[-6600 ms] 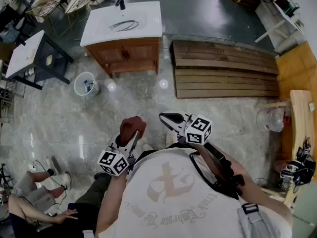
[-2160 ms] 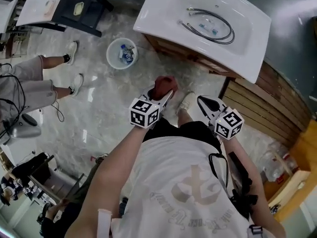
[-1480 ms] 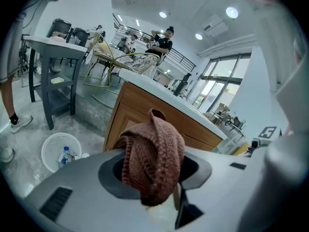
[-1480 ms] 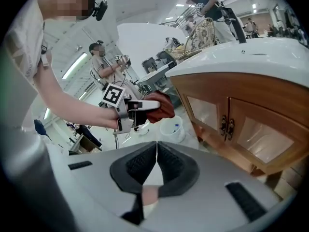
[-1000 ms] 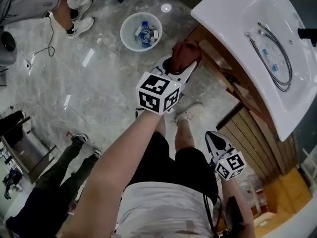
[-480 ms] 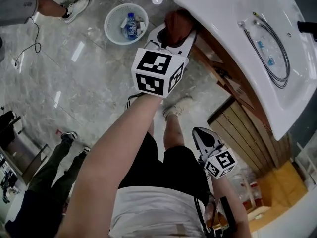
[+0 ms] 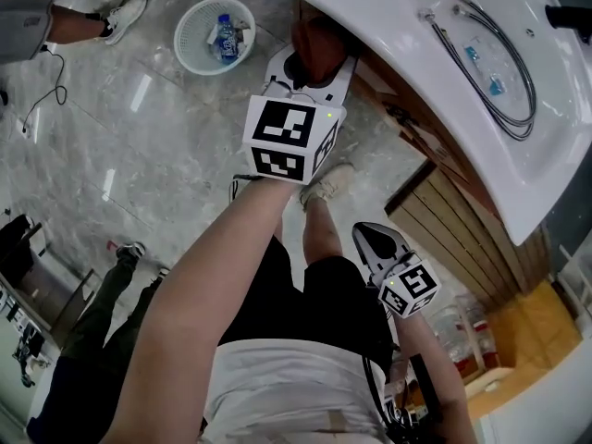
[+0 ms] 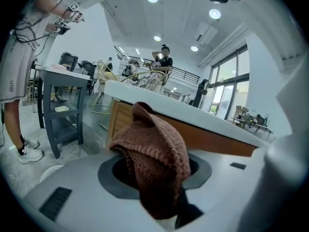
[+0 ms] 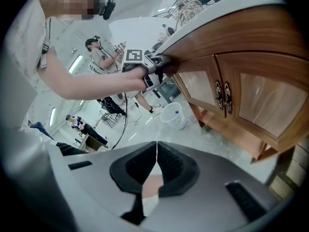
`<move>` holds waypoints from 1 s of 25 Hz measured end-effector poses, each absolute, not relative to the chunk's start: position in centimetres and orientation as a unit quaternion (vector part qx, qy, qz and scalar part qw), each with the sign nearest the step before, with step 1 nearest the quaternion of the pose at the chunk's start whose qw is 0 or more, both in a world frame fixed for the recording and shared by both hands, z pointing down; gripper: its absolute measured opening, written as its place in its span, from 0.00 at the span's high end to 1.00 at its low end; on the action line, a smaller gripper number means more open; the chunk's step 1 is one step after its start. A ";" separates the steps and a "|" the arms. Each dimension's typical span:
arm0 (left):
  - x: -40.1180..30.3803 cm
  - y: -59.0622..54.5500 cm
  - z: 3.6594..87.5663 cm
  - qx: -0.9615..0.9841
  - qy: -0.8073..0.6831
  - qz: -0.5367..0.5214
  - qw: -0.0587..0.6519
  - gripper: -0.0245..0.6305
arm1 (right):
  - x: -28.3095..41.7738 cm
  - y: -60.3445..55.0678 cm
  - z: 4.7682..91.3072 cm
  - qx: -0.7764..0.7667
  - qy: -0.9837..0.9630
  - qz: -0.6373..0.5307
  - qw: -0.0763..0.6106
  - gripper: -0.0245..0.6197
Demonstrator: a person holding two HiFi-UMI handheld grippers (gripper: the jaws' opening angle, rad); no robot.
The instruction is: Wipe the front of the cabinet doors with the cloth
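Observation:
A rust-brown knitted cloth (image 7: 317, 46) is pinched in my left gripper (image 7: 309, 63), which is shut on it. The cloth (image 8: 155, 161) is held at the left end of the wooden cabinet (image 8: 119, 123), just under the white countertop (image 8: 203, 116); whether it touches the wood I cannot tell. From the right gripper view the cloth (image 9: 167, 67) sits near the cabinet's upper left corner, left of the two doors (image 9: 251, 98) with brass handles (image 9: 223, 96). My right gripper (image 9: 156, 164) is shut and holds nothing, low by my hip (image 7: 373, 241), away from the cabinet.
A white washbasin top (image 7: 398, 35) with a loose hose (image 7: 486, 58) overhangs the cabinet. A white bin (image 7: 215, 33) with a bottle stands on the marble floor to the left. Other people stand around. Wooden slats (image 7: 462, 239) lie to the right.
My left gripper has carried the cloth forward, from out in the room to the cabinet's left end under the counter edge. The right gripper stayed low and shut.

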State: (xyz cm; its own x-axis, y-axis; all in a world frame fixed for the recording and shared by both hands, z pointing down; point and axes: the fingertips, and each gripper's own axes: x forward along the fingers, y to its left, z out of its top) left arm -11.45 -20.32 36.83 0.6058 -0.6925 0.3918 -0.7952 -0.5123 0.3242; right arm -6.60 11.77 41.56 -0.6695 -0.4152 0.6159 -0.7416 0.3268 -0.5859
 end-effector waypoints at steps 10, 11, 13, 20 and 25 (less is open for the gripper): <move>0.6 -9.8 35.9 0.924 -0.307 0.126 0.191 0.70 | -3.8 12.7 42.2 0.382 -0.786 0.458 0.160 0.94; 2.2 -8.2 35.9 0.932 -0.282 0.132 0.185 0.70 | -3.2 13.1 42.4 0.386 -0.784 0.460 0.158 0.94; 5.0 -5.3 35.7 0.947 -0.235 0.141 0.169 0.70 | -2.3 14.0 42.7 0.398 -0.777 0.464 0.152 0.94; 9.3 -1.1 36.1 0.961 -0.177 0.153 0.148 0.70 | -0.2 16.5 43.4 0.428 -0.760 0.468 0.141 0.94; 13.2 1.7 36.8 0.969 -0.134 0.166 0.125 0.70 | 1.9 18.0 44.1 0.449 -0.745 0.476 0.127 0.94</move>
State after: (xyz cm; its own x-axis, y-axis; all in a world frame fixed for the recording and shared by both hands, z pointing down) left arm 13.19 1.74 36.77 0.9092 -0.2176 0.3549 -0.3008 -0.9328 0.1987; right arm 1.93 17.97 44.13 -0.5645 -0.5479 0.6174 -0.7906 0.1439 -0.5952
